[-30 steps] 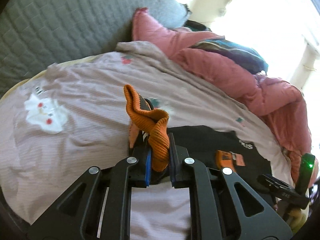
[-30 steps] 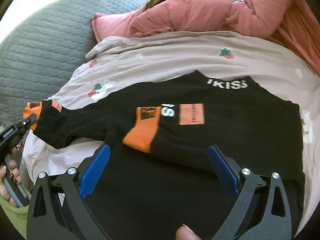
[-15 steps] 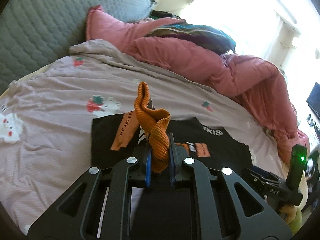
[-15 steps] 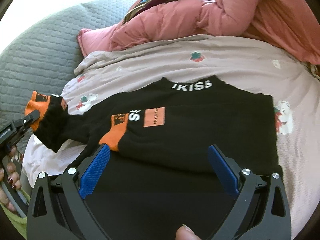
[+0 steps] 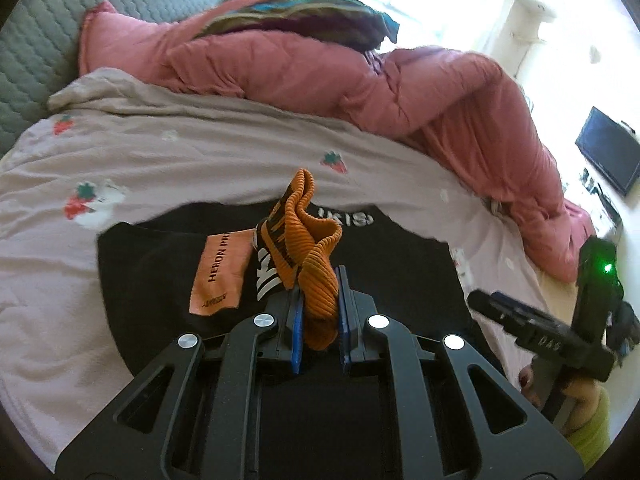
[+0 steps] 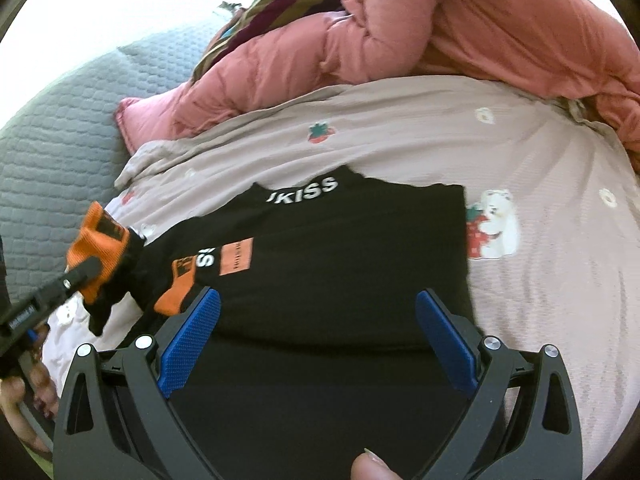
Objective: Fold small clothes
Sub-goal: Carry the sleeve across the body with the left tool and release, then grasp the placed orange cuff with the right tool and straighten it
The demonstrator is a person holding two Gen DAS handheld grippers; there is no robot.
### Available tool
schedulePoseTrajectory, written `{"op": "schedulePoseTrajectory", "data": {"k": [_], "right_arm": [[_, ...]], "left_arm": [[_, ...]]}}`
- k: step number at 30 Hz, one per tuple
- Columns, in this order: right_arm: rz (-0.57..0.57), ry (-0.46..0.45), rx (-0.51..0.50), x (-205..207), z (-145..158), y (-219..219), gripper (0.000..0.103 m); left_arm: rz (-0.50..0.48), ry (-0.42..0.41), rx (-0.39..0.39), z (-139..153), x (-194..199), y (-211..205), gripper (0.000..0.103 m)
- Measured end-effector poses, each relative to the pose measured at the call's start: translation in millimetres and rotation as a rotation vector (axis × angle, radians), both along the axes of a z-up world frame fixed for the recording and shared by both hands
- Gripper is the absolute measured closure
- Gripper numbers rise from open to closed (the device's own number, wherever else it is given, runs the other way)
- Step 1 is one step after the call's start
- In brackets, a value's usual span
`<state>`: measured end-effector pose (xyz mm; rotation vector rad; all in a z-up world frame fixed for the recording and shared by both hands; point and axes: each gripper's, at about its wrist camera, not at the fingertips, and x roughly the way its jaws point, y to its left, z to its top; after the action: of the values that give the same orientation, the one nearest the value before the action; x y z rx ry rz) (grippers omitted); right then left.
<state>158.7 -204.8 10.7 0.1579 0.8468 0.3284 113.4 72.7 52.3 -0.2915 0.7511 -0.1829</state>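
Observation:
A black sweatshirt [image 6: 340,256] with orange cuffs and white lettering lies on the bed, one sleeve folded across its front. My left gripper [image 5: 319,312] is shut on the other sleeve's orange cuff [image 5: 316,264] and holds it up over the shirt body [image 5: 400,272]. In the right wrist view the left gripper [image 6: 80,276] shows at the left edge with that cuff [image 6: 100,240]. My right gripper [image 6: 318,336] is open and empty, low over the shirt's near part; it also shows at the right of the left wrist view [image 5: 532,328].
The shirt lies on a pale pink sheet [image 6: 540,200] with strawberry and bear prints. A bunched pink duvet [image 5: 320,80] with a striped cloth [image 5: 304,20] on it lies behind. A grey quilted headboard [image 6: 56,152] stands at the left.
My left gripper has carried the orange cuff rightward from beside the shirt to over its body, dragging the sleeve along. The right gripper has stayed open over the shirt.

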Motion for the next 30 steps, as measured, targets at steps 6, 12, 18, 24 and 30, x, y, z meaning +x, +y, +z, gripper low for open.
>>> {"op": "schedulePoseTrajectory", "data": {"k": [6, 12, 18, 24, 30], "right_arm": [[-0.036, 0.008, 0.000, 2, -4, -18, 0.005], [-0.045, 0.019, 0.001, 3, -9, -23, 0.005], [-0.024, 0.036, -0.009, 4, -15, -15, 0.005], [0.049, 0.056, -0.036, 2, -24, 10, 0.005], [0.193, 0.092, -0.082, 8, -35, 61, 0.023]], "left_arm": [[-0.063, 0.054, 0.002, -22, 12, -27, 0.096], [-0.147, 0.085, -0.040, -42, 17, -44, 0.089], [-0.204, 0.079, -0.087, -44, 6, -41, 0.088], [-0.097, 0.028, -0.009, -29, -9, -14, 0.088], [0.089, 0.026, 0.083, -33, -19, 37, 0.088]]}}
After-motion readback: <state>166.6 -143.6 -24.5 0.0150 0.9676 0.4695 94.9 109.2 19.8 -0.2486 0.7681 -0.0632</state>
